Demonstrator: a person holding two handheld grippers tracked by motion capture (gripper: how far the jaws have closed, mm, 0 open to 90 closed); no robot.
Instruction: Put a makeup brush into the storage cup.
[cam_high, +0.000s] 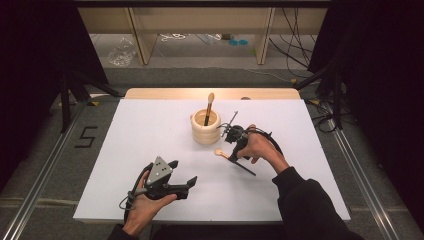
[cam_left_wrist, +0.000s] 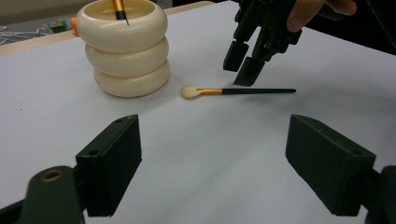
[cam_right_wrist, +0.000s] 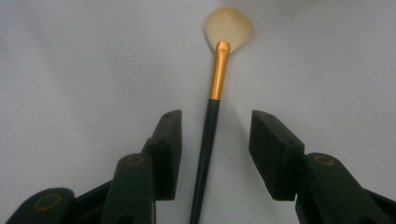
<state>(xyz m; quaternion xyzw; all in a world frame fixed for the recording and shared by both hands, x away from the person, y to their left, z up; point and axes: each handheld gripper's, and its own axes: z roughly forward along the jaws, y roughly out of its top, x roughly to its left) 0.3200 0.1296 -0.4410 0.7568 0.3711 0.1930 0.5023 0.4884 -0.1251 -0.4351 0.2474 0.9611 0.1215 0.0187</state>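
The left gripper (cam_high: 184, 184) rests low over the white desk (cam_high: 150, 130), its jaws wide apart with nothing between them. The right gripper (cam_left_wrist: 243, 63) hangs just above the lying brush (cam_right_wrist: 212, 116); its dark handle runs between the half-open jaws, touching neither pad.

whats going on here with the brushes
A person works at a white table with a claw in each hand. The right claw is poised over a makeup brush lying flat on the table, its jaws straddling the black handle without pressing it. A second brush already stands in the cream ringed holder just beyond. The left claw hangs open off to the side, holding nothing.
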